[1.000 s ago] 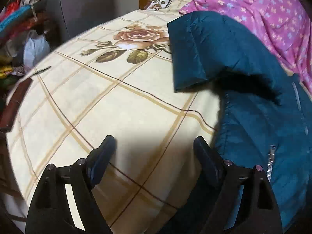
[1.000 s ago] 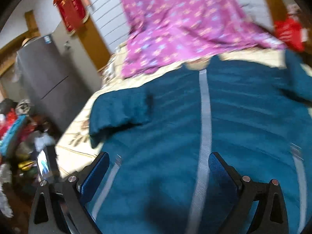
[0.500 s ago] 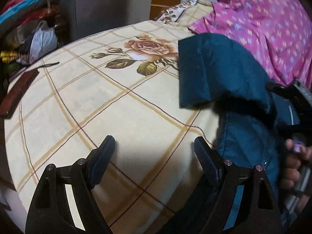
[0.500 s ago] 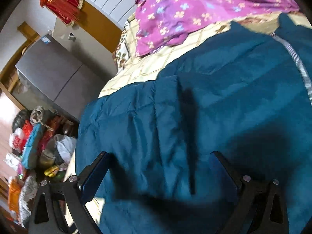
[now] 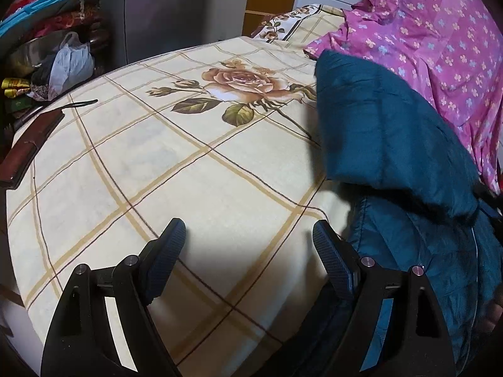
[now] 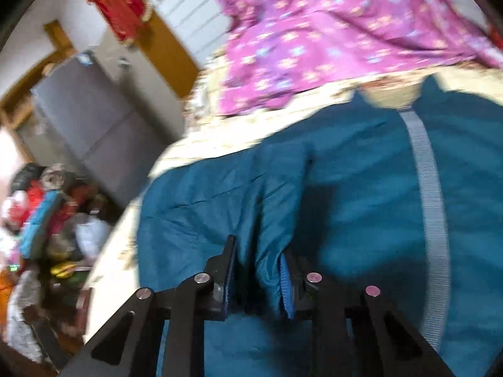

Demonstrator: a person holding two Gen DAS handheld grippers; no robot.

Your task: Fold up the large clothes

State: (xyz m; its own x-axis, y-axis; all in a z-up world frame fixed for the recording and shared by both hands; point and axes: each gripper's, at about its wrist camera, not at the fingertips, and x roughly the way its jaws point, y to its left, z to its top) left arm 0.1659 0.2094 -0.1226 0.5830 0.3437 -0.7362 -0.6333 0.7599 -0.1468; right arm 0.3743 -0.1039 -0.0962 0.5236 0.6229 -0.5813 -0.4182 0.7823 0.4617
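A large teal padded jacket [image 5: 393, 144] lies on the bed at the right of the left wrist view, its sleeve lifted and draped over the body. My left gripper [image 5: 248, 235] is open and empty above the bare sheet, just left of the jacket's edge. In the right wrist view the jacket [image 6: 361, 194] fills the frame, with a grey zipper strip [image 6: 430, 188] down its front. My right gripper [image 6: 257, 260] is shut on a fold of the jacket's sleeve, near the armpit.
The bed has a cream checked sheet with a rose print [image 5: 188, 157]. A pink flowered quilt [image 5: 440, 40] lies at the back right. A grey cabinet [image 5: 176, 6] and piled bags [image 5: 47, 47] stand left of the bed. A dark wooden bed rail [image 5: 28, 147] runs along the left.
My right gripper has closed on the jacket's sleeve fold; it was open half a second ago. The sleeve has risen in the left wrist view. My left gripper stays open and has shifted little.
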